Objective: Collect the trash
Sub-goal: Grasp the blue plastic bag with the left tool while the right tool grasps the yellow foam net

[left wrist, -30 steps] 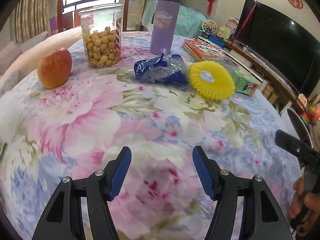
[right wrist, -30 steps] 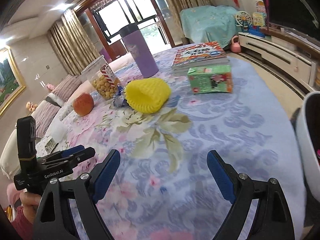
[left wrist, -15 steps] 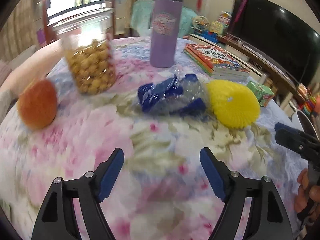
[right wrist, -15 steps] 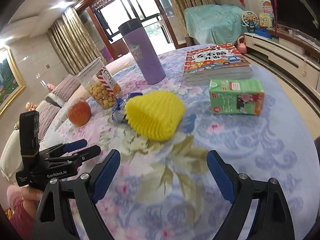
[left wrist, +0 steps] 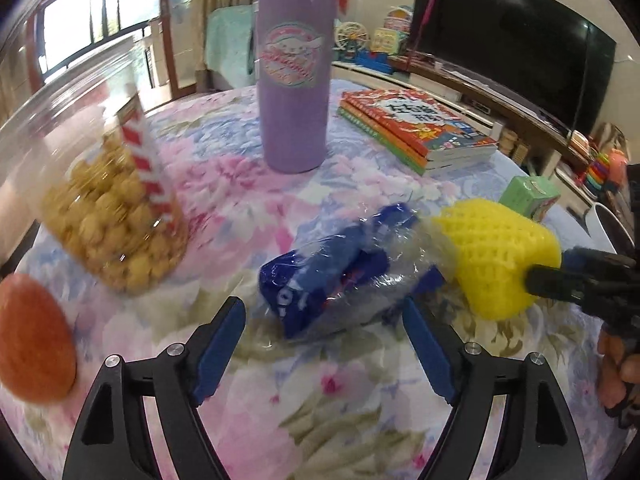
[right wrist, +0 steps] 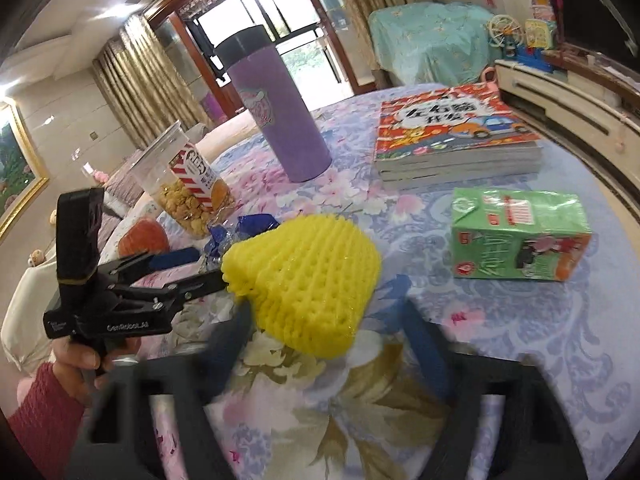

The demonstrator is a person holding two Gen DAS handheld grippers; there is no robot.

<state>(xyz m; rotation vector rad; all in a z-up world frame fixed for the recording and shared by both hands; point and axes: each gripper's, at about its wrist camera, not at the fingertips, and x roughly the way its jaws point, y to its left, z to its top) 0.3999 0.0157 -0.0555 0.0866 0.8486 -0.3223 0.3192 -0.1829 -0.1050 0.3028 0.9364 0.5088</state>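
A crumpled blue and clear plastic wrapper [left wrist: 340, 268] lies on the flowered tablecloth. My left gripper [left wrist: 324, 340] is open, its blue pads on either side of the wrapper's near end. A yellow foam fruit net [right wrist: 308, 280] lies right of the wrapper [right wrist: 240, 228]; it also shows in the left wrist view [left wrist: 500, 256]. My right gripper [right wrist: 328, 340] is open and blurred, just short of the net. A green drink carton [right wrist: 516, 236] lies on its side to the right.
A purple tumbler [left wrist: 294, 68], a clear jar of snacks [left wrist: 108, 216], an apple [left wrist: 32, 340] and a stack of books [right wrist: 456, 132] stand on the table [right wrist: 560, 360]. A TV [left wrist: 512, 60] and its cabinet are beyond the right edge.
Both grippers have moved forward: the left up to the blue wrapper, the right up to the yellow net. Both stay open.
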